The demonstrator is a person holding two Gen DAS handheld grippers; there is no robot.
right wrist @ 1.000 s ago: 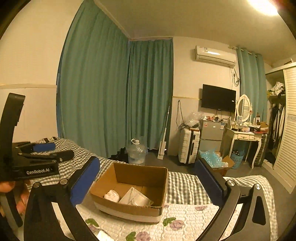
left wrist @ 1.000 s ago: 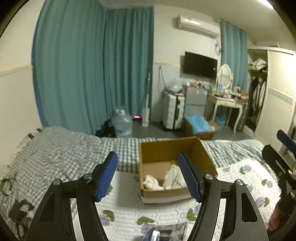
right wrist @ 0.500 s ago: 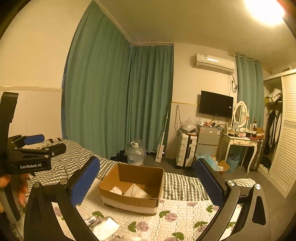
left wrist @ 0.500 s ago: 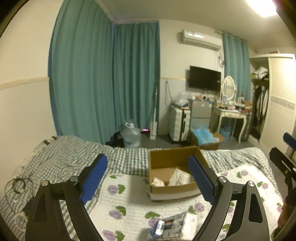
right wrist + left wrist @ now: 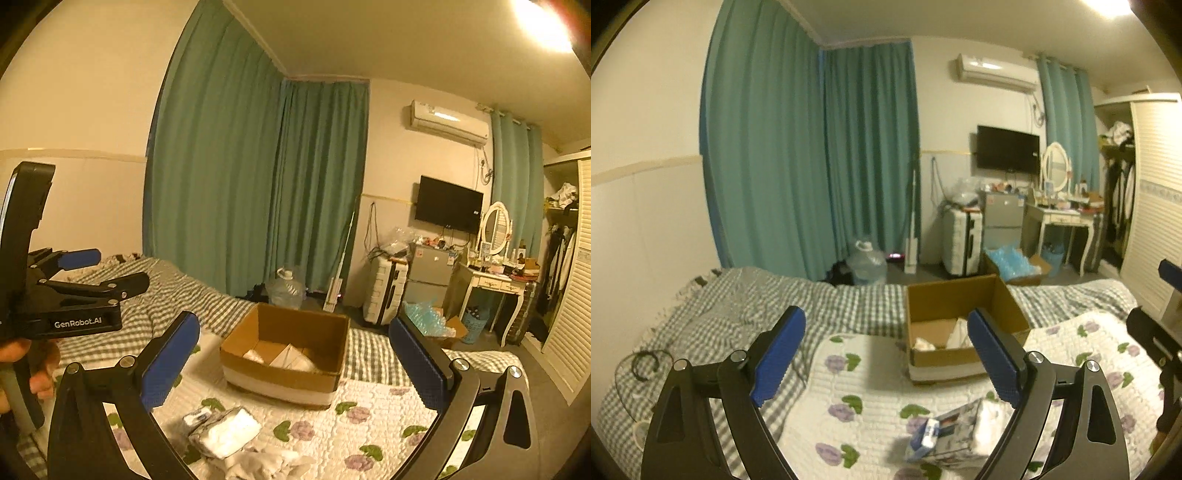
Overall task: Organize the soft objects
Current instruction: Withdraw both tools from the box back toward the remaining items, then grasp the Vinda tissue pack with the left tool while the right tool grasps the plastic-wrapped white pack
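Note:
An open cardboard box (image 5: 964,325) (image 5: 291,350) sits on the bed and holds white soft items (image 5: 955,334) (image 5: 291,360). A printed packet of tissues (image 5: 955,434) (image 5: 223,430) lies on the floral quilt in front of it. A crumpled white cloth (image 5: 264,463) lies near the packet in the right wrist view. My left gripper (image 5: 886,354) is open and empty above the quilt, short of the box. My right gripper (image 5: 295,365) is open and empty, held above the quilt facing the box. The left gripper also shows at the left edge of the right wrist view (image 5: 96,273).
The bed has a floral quilt (image 5: 857,387) over a checked blanket (image 5: 738,302). A black cable (image 5: 644,363) lies on the blanket at left. Beyond the bed are teal curtains (image 5: 812,166), a water jug (image 5: 866,264), a suitcase (image 5: 962,238), a dressing table (image 5: 1060,218) and a wardrobe (image 5: 1152,206).
Both grippers have pulled back and up from the box. The tissue packet and more of the quilt have come into view. Both stay open and empty.

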